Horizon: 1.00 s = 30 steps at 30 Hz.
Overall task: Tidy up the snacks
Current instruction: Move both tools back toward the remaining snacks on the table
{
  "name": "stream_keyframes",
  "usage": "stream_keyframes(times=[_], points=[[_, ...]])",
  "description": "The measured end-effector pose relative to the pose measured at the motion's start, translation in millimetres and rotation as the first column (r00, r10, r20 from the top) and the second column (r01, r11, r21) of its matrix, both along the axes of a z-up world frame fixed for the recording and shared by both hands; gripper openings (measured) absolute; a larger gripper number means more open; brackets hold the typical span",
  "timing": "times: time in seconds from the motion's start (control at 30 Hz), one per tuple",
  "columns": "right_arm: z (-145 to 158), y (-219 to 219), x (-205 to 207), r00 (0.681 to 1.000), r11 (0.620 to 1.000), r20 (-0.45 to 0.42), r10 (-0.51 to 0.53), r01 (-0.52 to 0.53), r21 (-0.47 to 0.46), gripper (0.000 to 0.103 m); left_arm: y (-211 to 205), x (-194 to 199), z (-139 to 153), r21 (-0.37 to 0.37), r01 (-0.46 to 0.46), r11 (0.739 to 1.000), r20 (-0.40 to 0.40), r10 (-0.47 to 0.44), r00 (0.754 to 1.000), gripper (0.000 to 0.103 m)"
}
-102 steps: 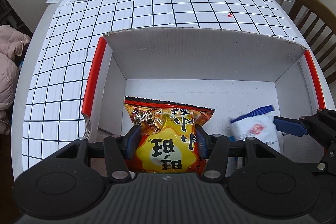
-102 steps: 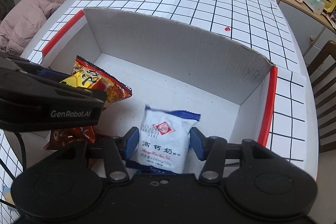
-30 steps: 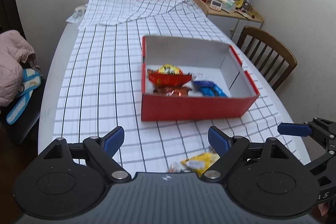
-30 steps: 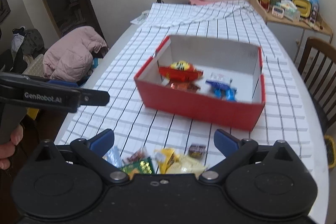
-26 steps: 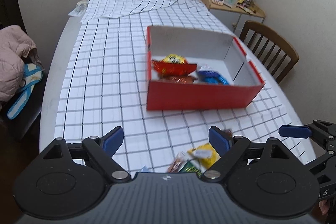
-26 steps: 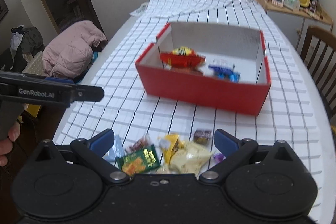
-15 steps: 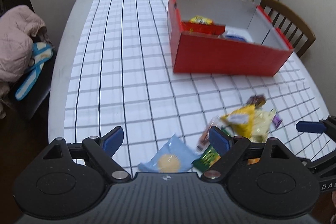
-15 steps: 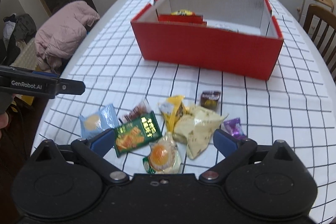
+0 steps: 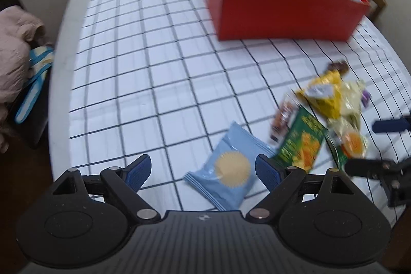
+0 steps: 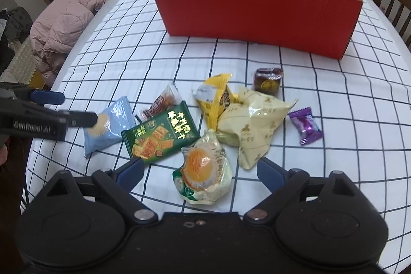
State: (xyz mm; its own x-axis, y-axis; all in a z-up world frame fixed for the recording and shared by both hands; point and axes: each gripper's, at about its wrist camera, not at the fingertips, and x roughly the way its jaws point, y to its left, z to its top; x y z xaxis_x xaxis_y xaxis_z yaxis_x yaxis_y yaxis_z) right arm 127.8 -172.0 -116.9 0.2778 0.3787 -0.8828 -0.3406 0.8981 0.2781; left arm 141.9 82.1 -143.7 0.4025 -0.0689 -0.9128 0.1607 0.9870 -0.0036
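Observation:
Several snack packets lie loose on the checked cloth in front of the red box (image 10: 257,14). My left gripper (image 9: 203,170) is open, low over a light blue packet (image 9: 226,171) that lies between its fingers, nearer the right one. My right gripper (image 10: 200,171) is open with its jaws closing. A clear egg-yolk pastry packet (image 10: 203,168) lies between them, untouched by the pads. Beside it are a green cracker packet (image 10: 159,135), a cream packet (image 10: 254,125) and a yellow packet (image 10: 213,99). The left gripper (image 10: 79,107) shows at the left edge of the right wrist view.
A purple candy (image 10: 305,125), a brown cake (image 10: 267,82) and a small red bar (image 10: 161,104) lie around the pile. A packet's top shows over the box rim. A pink jacket (image 10: 64,19) lies left of the table's rounded edge. A wooden chair (image 10: 393,1) stands at the right.
Both grippers let go of the packets in the box, drew back and came down over the loose pile. The snacks now fill the near view, and the right jaws stand slightly narrower.

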Motion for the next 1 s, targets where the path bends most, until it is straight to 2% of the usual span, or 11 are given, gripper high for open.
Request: stream_keyframes(times=[0.17, 0.43, 0.5, 0.63, 0.77, 0.87, 1.0], points=[[-6.2, 5.0, -1.9, 1.000, 1.000, -0.015, 0.020, -0.020, -0.013, 0.091, -9.6, -4.3, -10.8, 0.000, 0.132, 0.991, -0.035, -0.132, 0.991, 0.088], [-13.8, 10.5, 0.1, 0.999, 0.999, -0.035, 0.028, -0.029, -0.023, 0.085, -15.7, -1.0, -22.4, 0.015, 0.216, 0.976, -0.068, -0.215, 0.974, 0.088], [-14.5, 11.9, 0.5, 0.998, 0.999, -0.043, 0.035, -0.036, -0.020, 0.079, -17.0, -0.5, -24.5, 0.011, 0.238, 0.971, -0.079, -0.237, 0.968, 0.086], [-16.1, 14.7, 1.5, 0.998, 0.998, -0.046, 0.044, -0.046, -0.033, 0.073, -17.2, 2.4, -29.2, 0.024, 0.245, 0.969, -0.093, -0.242, 0.966, 0.079], [-17.0, 15.6, 2.8, 0.998, 0.998, -0.042, 0.048, -0.050, -0.042, 0.069, -15.8, 5.3, -28.5, 0.019, 0.230, 0.973, -0.093, -0.227, 0.969, 0.077], [-17.3, 17.0, 3.7, 0.998, 0.997, -0.030, 0.050, -0.052, -0.051, 0.063, -15.3, 5.2, -26.6, 0.023, 0.216, 0.976, -0.081, -0.214, 0.974, 0.066], [-17.0, 16.7, 2.0, 0.998, 0.996, -0.011, 0.054, -0.055, -0.068, 0.051, -16.3, 3.0, -25.5, 0.027, 0.194, 0.981, -0.074, -0.191, 0.979, 0.062]])
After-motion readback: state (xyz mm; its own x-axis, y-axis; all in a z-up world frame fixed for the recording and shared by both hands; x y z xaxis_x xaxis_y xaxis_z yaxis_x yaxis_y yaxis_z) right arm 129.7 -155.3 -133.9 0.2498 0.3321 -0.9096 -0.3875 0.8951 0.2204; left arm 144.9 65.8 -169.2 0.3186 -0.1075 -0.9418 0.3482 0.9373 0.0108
